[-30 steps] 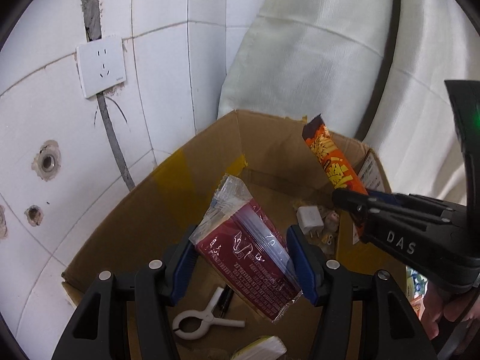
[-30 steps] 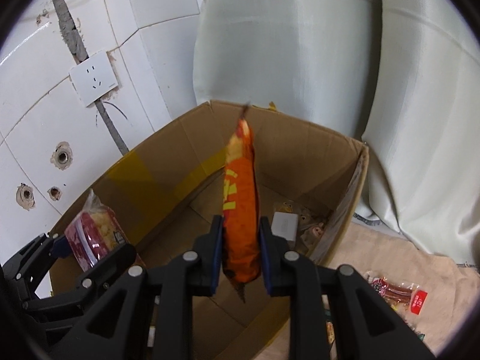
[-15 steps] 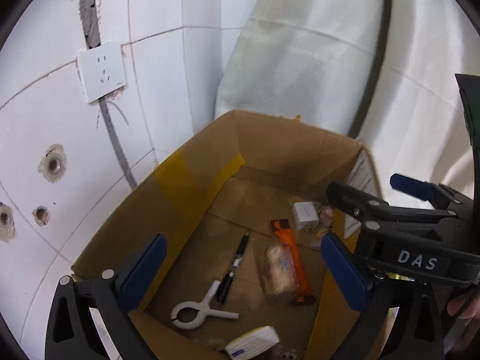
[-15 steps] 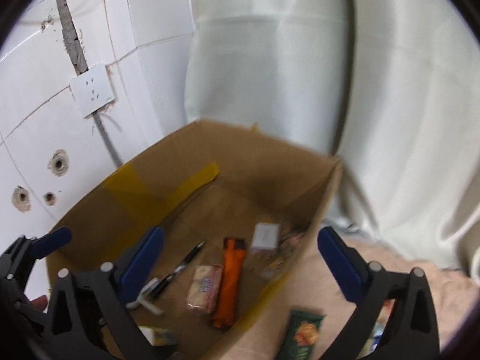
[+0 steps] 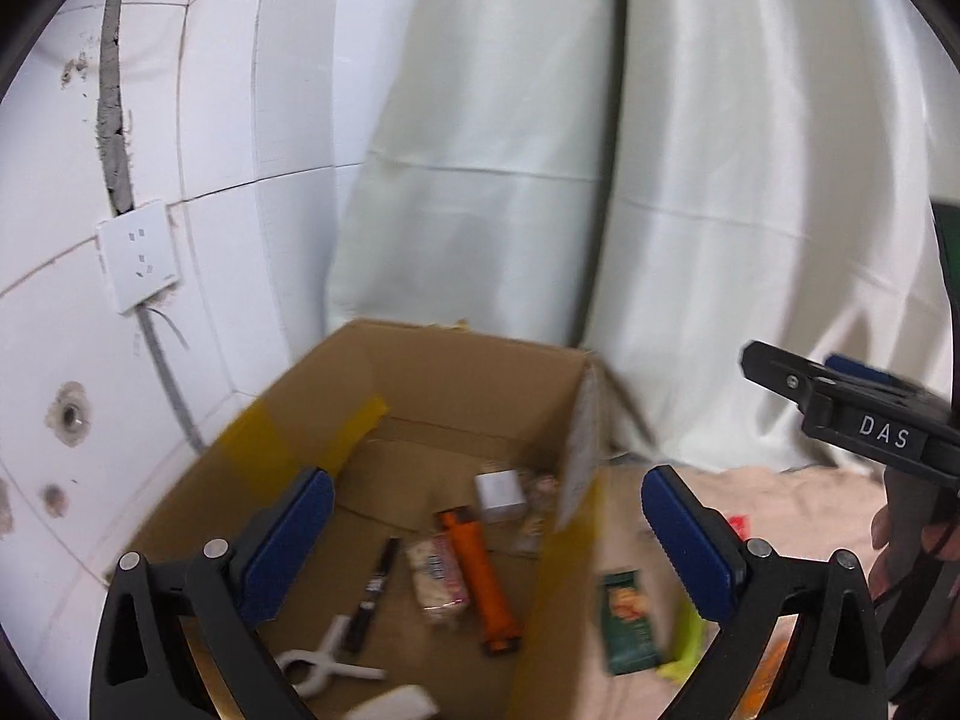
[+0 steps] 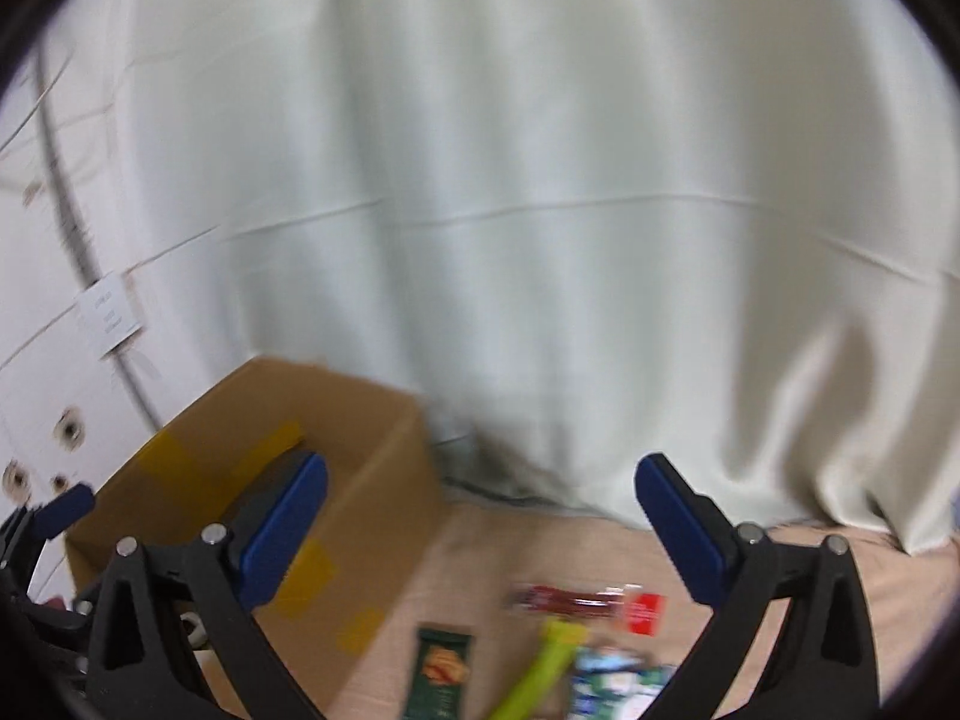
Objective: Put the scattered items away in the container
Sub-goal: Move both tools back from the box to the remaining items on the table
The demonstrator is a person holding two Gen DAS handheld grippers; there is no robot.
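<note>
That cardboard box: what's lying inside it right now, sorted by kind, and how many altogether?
Inside the cardboard box, as far as the left wrist view shows:
Snack packets: 2 (orange packet, clear-wrapped snack)
Pens: 1 (black pen)
Clips: 1 (white clip)
White plug adapters: 1
Other white items, cut off at the edge: 1
Total: 6
Small blurred bits by the adapter are left uncounted.

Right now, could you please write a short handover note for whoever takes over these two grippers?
Left gripper: open, empty, above the cardboard box.
Right gripper: open, empty, over the floor cloth beside the box.
In the box: orange snack packet, clear snack bag, black pen, white clip, white charger.
Outside on the cloth: green packet, yellow-green item, red packet, a blurred blue-green pack.
Left to do: move those into the box.
</note>
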